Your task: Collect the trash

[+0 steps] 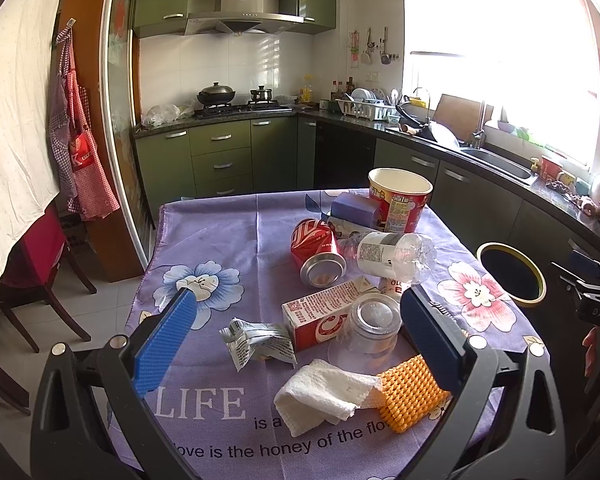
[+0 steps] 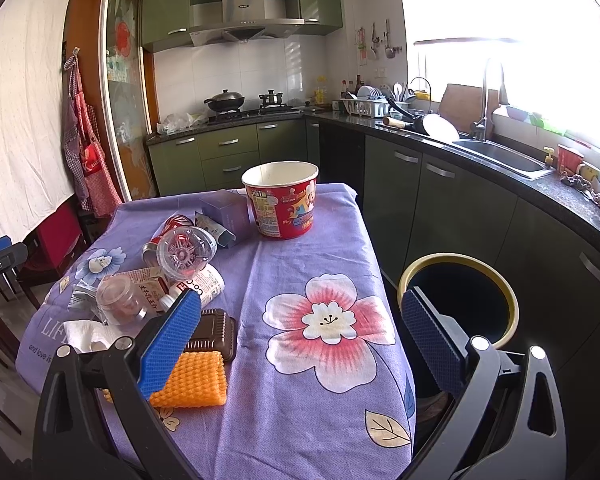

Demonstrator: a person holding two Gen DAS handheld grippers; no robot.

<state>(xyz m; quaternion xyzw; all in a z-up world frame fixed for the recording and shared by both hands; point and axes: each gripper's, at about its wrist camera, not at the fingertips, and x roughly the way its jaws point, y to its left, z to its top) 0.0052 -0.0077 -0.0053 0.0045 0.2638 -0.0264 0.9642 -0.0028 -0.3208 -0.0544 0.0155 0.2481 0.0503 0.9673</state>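
Observation:
Trash lies on a purple flowered tablecloth (image 1: 236, 240): a red noodle tub (image 1: 400, 200), a crushed red can (image 1: 318, 252), a clear plastic bottle (image 1: 392, 258), a red-white carton (image 1: 320, 316), a clear plastic cup (image 1: 370, 330), a crumpled wrapper (image 1: 256, 340), a white tissue (image 1: 324, 394) and orange foam netting (image 1: 410, 392). My left gripper (image 1: 296, 322) is open above the near pile, empty. My right gripper (image 2: 300, 324) is open and empty over the table's right part (image 2: 324, 240). A black bin with a yellow rim (image 2: 460, 296) stands right of the table.
A dark brown tray (image 2: 212, 334) lies by the netting (image 2: 192, 380). Green kitchen cabinets (image 1: 228, 152), a stove and a sink counter (image 2: 500, 156) run behind and to the right. A red chair (image 1: 40, 256) stands at the left. The right gripper shows at the right edge of the left wrist view (image 1: 596, 296).

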